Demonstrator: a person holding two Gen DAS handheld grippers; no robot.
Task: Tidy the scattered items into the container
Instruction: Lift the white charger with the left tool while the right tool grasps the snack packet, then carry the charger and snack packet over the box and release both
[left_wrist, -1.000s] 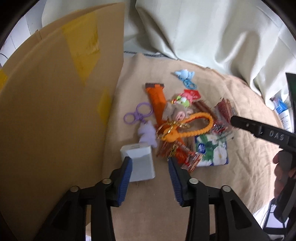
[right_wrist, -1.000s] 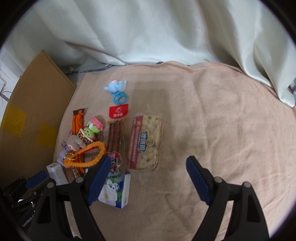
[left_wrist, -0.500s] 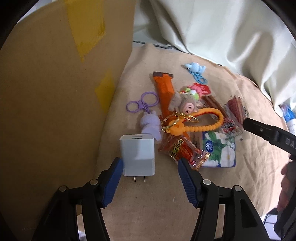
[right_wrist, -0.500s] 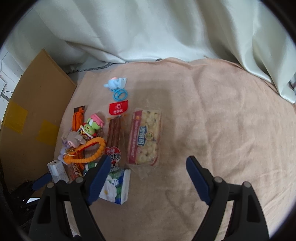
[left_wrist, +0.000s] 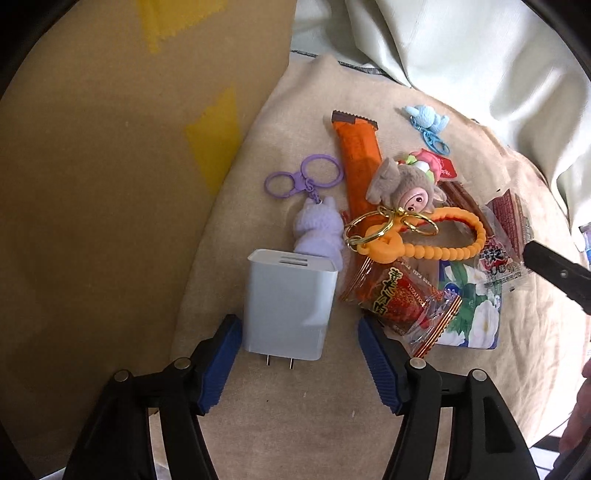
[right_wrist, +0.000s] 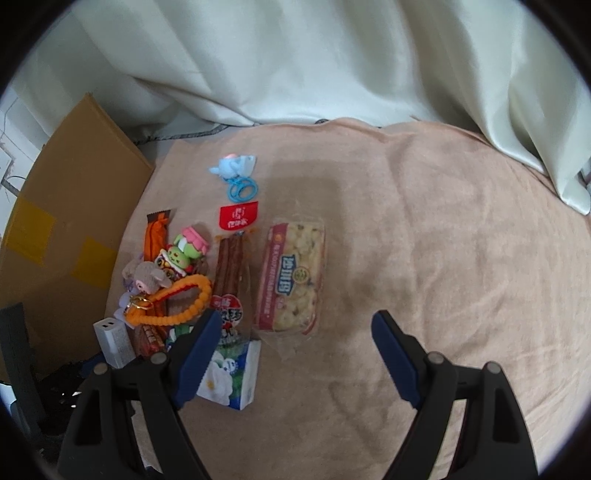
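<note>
A white charger (left_wrist: 288, 306) lies prongs toward me on the beige cloth. Its near end sits between the fingers of my open left gripper (left_wrist: 299, 332); the left pad is almost against it and the right pad stands apart. Beyond it is a pile: a purple keychain (left_wrist: 317, 229), an orange snack bar (left_wrist: 360, 155), a plush doll on an orange bead loop (left_wrist: 424, 247), a red candy (left_wrist: 402, 299) and a tissue pack (left_wrist: 472, 317). My right gripper (right_wrist: 297, 325) hangs open over the near end of a biscuit pack (right_wrist: 291, 280), holding nothing.
A tall cardboard box (left_wrist: 110, 184) stands just left of the pile, and shows as the box (right_wrist: 66, 229) in the right wrist view. A blue keychain (right_wrist: 236, 173), a red tag (right_wrist: 238, 218) and a sausage pack (right_wrist: 229, 269) lie further back. Curtains hang behind the cloth.
My left gripper has opened wider and moved forward, so the charger's near end now lies between its fingers. The right gripper has barely shifted.
</note>
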